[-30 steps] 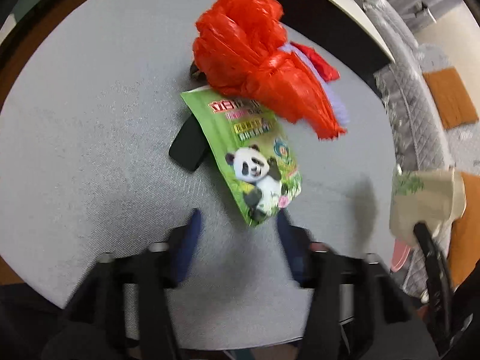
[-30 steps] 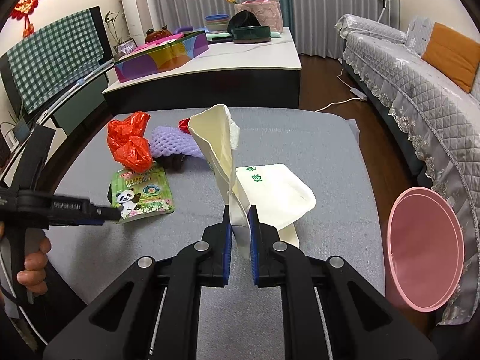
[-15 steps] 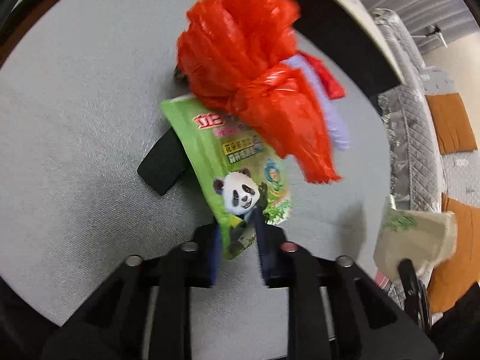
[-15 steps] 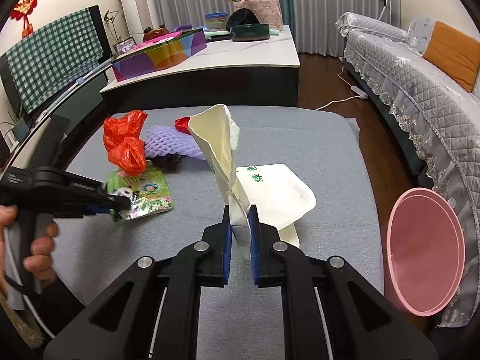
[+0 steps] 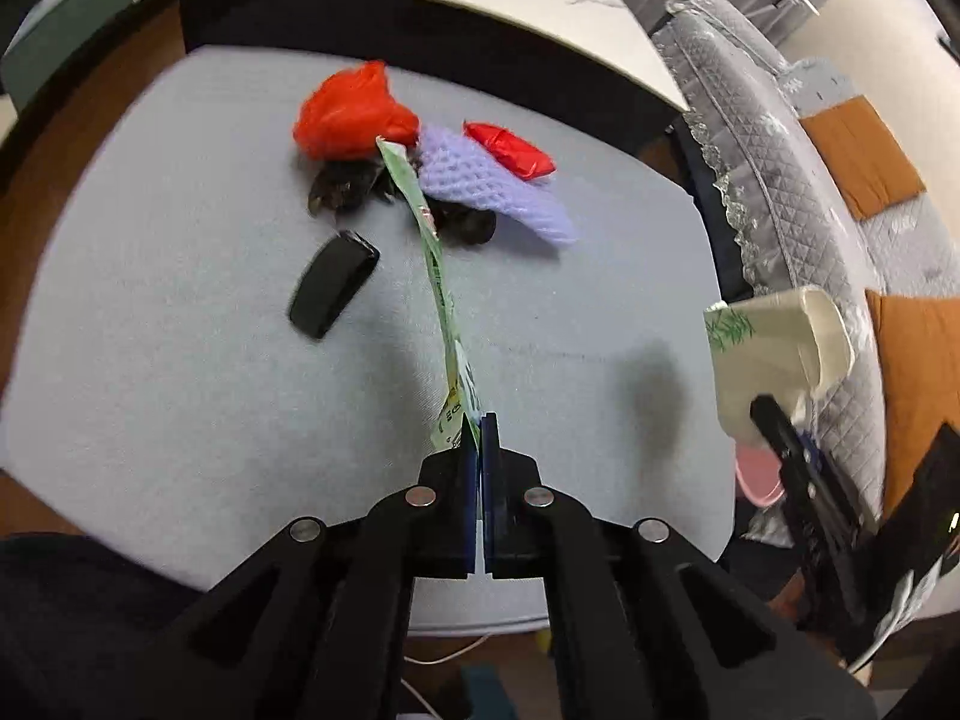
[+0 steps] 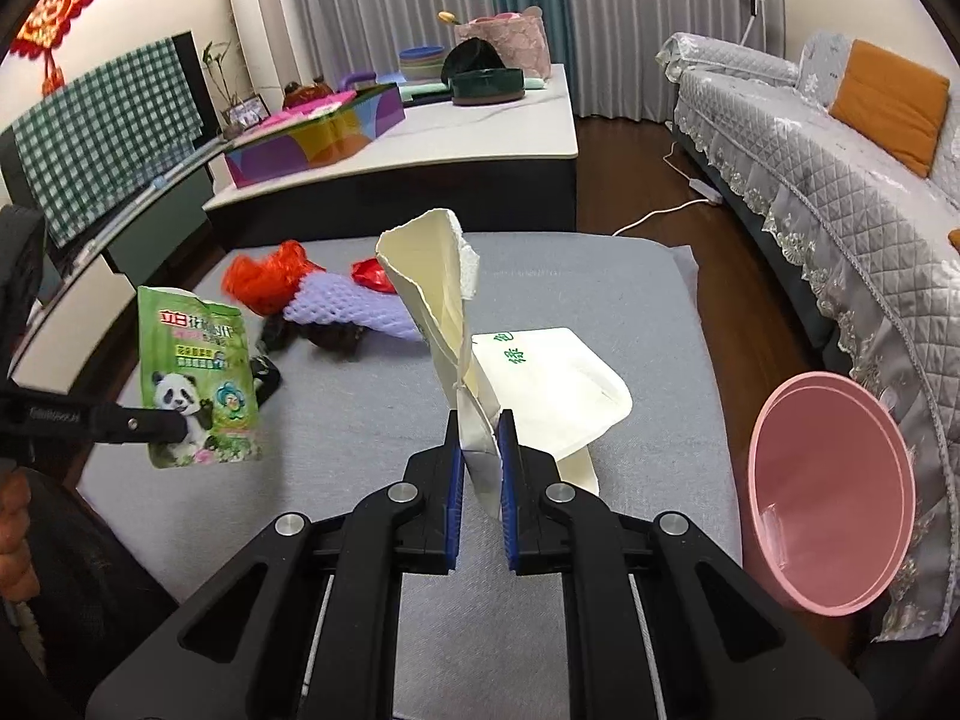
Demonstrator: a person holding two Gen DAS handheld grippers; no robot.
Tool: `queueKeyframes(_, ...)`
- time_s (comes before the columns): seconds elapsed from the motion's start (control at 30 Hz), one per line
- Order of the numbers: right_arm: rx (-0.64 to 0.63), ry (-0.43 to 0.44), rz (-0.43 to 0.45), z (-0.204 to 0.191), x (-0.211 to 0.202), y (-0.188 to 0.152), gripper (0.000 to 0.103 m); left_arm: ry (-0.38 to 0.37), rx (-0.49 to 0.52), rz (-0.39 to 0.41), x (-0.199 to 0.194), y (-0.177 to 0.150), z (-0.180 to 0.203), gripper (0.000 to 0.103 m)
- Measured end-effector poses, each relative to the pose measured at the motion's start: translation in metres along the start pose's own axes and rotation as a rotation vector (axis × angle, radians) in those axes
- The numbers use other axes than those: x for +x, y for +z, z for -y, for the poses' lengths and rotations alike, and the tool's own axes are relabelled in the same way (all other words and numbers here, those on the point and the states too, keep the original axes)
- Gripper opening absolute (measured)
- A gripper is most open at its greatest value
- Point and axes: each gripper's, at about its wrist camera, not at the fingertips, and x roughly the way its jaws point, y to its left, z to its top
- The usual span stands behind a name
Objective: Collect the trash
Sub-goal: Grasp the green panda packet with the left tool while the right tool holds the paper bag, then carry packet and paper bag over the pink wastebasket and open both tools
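Pick-up step, 2 items in hand. The left gripper [image 5: 479, 420] pinches the green panda pouch [image 6: 198, 384], lifted clear of the grey table [image 6: 600, 312]; the right gripper [image 6: 480, 420] pinches a cream paper bag [image 6: 438, 294]. Next move, judged: carry both right to the pink bin [image 6: 834, 498].

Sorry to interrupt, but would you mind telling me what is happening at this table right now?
A person is clearing trash with two handheld grippers. The left gripper is shut on a green panda snack pouch, held up off the grey table. The right gripper is clamped on a cream paper bag. A red plastic bag, purple foam net and a black object lie on the table. A pink bin stands beside it.
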Motion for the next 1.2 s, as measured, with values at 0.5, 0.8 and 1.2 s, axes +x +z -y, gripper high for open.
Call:
queueKeyframes(0.5, 0.051, 0.001, 0.099, 0.030, -0.077, 0.022, 0.011, 0.187, 0.318, 0.207, -0.064, -0.031, 0.078, 0.001)
queueKeyframes(0.8, 0.129, -0.052, 0.126, 0.079, -0.096, 0.013, 0.011, 0.139, 0.415, 0.169, -0.041, -0.038, 0.123, 0.001)
queueKeyframes(1.2, 0.246, -0.081, 0.120, 0.132, -0.087, -0.002, 0.011, 0.133, 0.502, 0.087, 0.007, -0.039, 0.181, 0.001)
